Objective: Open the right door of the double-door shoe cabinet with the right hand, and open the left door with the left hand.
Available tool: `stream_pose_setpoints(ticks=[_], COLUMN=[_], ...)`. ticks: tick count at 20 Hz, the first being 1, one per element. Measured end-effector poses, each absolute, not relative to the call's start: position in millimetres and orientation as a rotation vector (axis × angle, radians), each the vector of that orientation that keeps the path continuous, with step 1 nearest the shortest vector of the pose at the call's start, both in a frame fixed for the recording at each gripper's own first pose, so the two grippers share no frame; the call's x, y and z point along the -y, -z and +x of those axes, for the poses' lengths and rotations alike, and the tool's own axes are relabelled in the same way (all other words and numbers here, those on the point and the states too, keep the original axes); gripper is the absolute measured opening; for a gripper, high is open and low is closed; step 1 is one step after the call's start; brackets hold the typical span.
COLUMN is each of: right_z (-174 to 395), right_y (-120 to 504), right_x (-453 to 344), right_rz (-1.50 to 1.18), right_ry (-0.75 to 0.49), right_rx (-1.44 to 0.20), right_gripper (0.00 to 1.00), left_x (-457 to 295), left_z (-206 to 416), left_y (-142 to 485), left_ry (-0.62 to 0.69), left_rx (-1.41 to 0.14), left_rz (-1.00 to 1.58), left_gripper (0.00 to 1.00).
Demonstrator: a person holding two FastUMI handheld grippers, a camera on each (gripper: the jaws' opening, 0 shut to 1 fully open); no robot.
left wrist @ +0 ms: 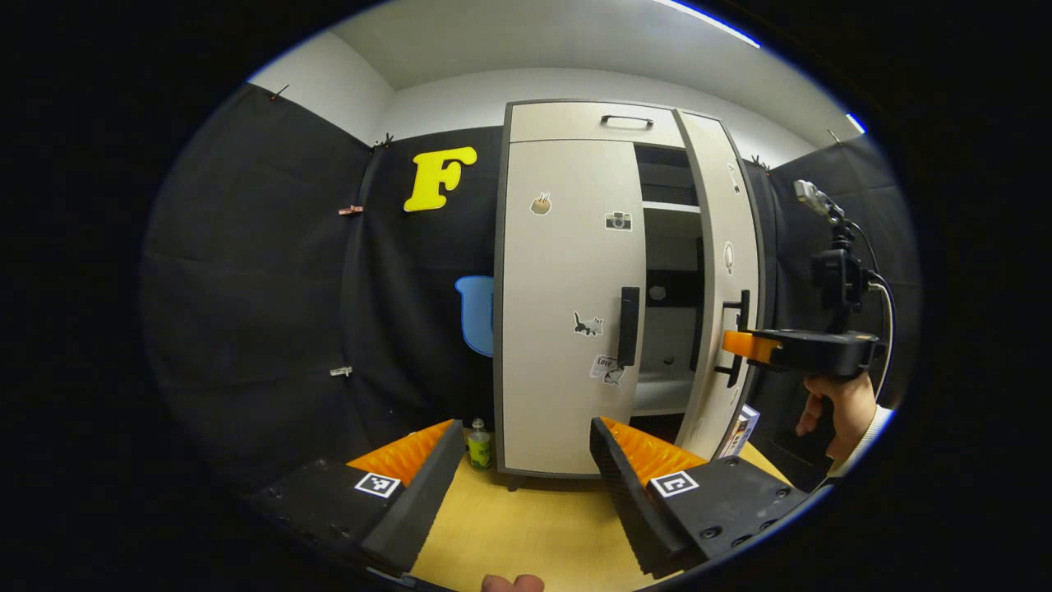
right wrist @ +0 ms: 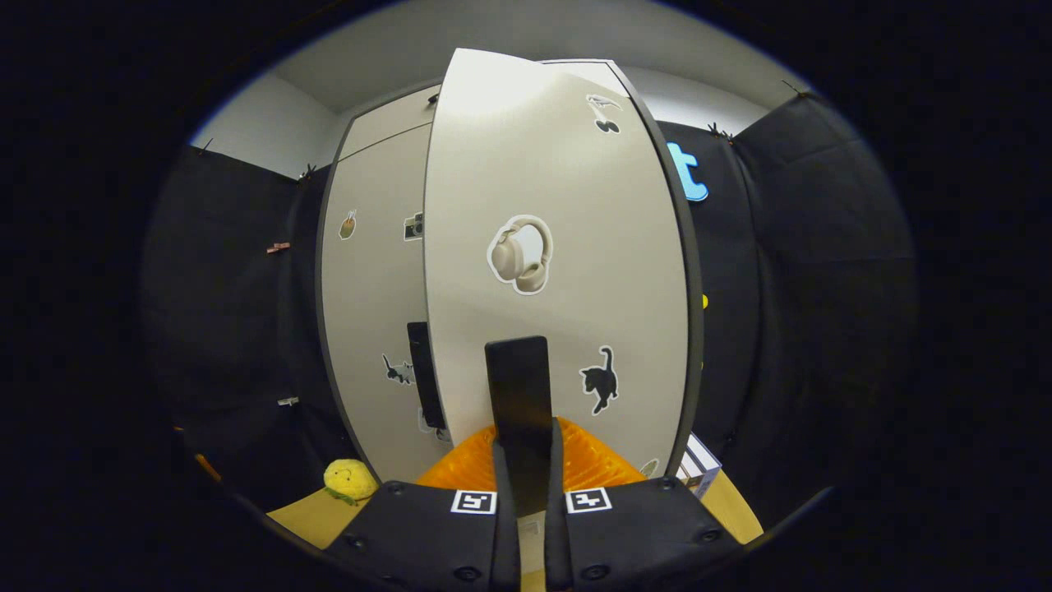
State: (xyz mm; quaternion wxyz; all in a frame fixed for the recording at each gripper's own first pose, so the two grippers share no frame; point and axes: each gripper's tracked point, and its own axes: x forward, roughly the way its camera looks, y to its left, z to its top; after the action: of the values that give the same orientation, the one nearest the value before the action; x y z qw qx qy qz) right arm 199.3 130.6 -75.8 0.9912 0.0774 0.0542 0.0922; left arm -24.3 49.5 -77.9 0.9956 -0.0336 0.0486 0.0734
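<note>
Swinging on side hinges, the right door [right wrist: 559, 271] of the shoe cabinet [left wrist: 567, 123] stands partly open, and its flat panel looks rigid, light and smooth, so it should turn freely if pulled from the vertical bar handle [right wrist: 518, 395] and nowhere else. The right hand-held gripper [right wrist: 526, 493] has its jaws drawn narrow around that handle, both fingers seemingly pressing its sides; in the left gripper view the same tool [left wrist: 789, 349] reaches in from three o'clock, held by a hand [left wrist: 838, 407]. The hold probably has to stay snug, since a painted bar like this may slide through the pads as the door arcs.

The left door [left wrist: 567, 304] is shut, with its own dark bar handle [left wrist: 629, 326] at its inner edge, toward two o'clock from the left hand-held gripper [left wrist: 526, 469]. That gripper's jaws are spread wide and hold nothing, well short of the cabinet. Stickers dot both door fronts, and shelves [left wrist: 670, 205] show through the gap.

The cabinet stands on a pale wooden floor [left wrist: 526, 526] that looks hard and level. A small green bottle [left wrist: 479, 444] sits just beside the cabinet's left foot, at eleven o'clock from the left gripper, and a boxed item [left wrist: 740, 429] leans near the right foot. A yellow plush toy [right wrist: 349, 479] lies on the floor at eight o'clock in the right gripper view. Black cloth walls close in on both sides, leaving modest room for the doors to swing.
</note>
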Motion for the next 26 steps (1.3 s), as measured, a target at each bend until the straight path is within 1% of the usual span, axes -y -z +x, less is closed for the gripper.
stream_pose_setpoints(ticks=[7,16,21,26], right_z=[186.9,180.3,179.9,182.0], right_y=[73.2,74.1,74.4,74.8], right_x=[-102.8,-78.4,-59.7,-28.2], right_rz=[0.141,0.076,0.061,0.018], right_ry=[-0.166,-0.167,-0.122,-0.031], right_rx=[-0.109,-0.128,-0.126,-0.129], right_gripper=[0.15,0.14,0.14,0.13], left_x=[-15.8,1.5,8.0,13.5], left_z=[-23.2,-20.1,-14.0,-6.9], left_y=[71.3,60.2,54.0,47.7], left_ry=[-0.113,-0.09,-0.073,-0.057], left_rx=[-0.103,-0.095,-0.082,-0.065], left_rz=[-0.046,-0.026,-0.021,-0.024], left_gripper=[0.95,0.95,0.95,0.95])
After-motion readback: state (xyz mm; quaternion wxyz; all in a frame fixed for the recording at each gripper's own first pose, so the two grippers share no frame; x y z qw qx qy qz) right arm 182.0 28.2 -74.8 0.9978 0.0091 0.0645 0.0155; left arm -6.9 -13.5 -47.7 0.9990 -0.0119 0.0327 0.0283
